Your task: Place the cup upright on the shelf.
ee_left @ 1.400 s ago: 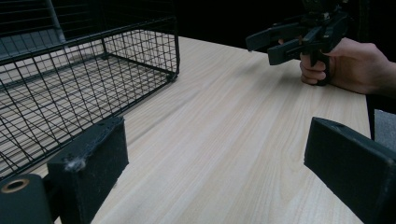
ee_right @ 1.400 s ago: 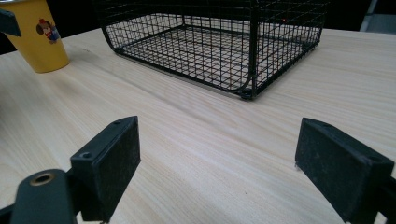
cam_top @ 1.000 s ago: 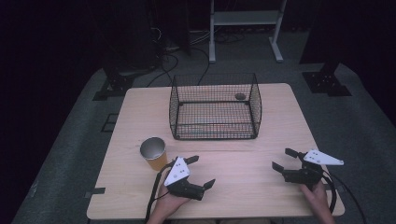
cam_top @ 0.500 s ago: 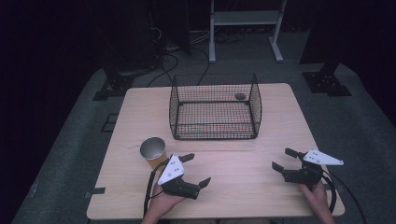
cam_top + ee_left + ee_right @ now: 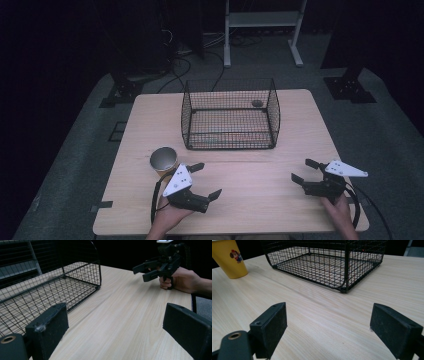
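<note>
While both claws stand released with nothing between the jaws, the work seems to centre on the yellow cup [image 5: 163, 161], which sits at lower left of the high view, just above and left of the left claw [image 5: 206, 180], close beside it but apart as far as I can tell. To take it well, that hand should swing the claw round to face the cup, since it now points toward the right of the frame, then come in level so the jaws straddle the wall below the rim and close gently, as a paper cup would likely crush or tip. The right claw [image 5: 306, 170] hovers over bare tabletop [image 5: 250, 170] at lower right, well apart from the cup. The wire basket [image 5: 230, 142] stands in the upper middle; a small dark thing inside it is too blurred to name.
</note>
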A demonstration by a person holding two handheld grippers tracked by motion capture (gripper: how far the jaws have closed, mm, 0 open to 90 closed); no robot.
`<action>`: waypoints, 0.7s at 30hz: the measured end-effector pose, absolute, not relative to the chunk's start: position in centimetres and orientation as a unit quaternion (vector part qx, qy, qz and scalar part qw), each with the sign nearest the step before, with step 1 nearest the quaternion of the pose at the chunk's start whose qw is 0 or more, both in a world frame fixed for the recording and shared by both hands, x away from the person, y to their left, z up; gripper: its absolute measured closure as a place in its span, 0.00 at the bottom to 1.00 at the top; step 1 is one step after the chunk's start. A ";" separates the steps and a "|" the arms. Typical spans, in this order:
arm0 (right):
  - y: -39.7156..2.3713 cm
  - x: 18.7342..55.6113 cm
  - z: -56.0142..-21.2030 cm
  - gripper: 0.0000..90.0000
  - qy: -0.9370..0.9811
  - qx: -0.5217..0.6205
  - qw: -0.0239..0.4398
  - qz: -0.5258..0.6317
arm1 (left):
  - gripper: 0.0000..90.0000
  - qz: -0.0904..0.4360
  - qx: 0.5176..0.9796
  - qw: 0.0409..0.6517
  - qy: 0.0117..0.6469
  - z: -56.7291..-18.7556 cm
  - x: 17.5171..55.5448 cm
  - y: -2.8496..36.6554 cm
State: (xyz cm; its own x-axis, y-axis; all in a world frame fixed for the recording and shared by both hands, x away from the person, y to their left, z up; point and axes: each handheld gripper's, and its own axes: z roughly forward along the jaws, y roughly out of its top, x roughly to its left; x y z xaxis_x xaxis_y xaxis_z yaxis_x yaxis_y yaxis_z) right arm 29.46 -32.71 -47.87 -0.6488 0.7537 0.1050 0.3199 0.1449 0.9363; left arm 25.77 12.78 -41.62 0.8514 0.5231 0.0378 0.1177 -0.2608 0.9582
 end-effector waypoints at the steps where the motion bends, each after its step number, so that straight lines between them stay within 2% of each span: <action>1: -32.7 29.5 -47.9 0.14 0.729 0.368 0.201 0.541 | 0.06 0.179 0.775 0.570 0.206 -41.3 25.7 13.0; 21: -32.8 29.5 -47.9 0.14 0.728 0.370 0.199 0.542 | 0.06 0.200 0.773 0.563 0.212 -39.3 25.4 15.5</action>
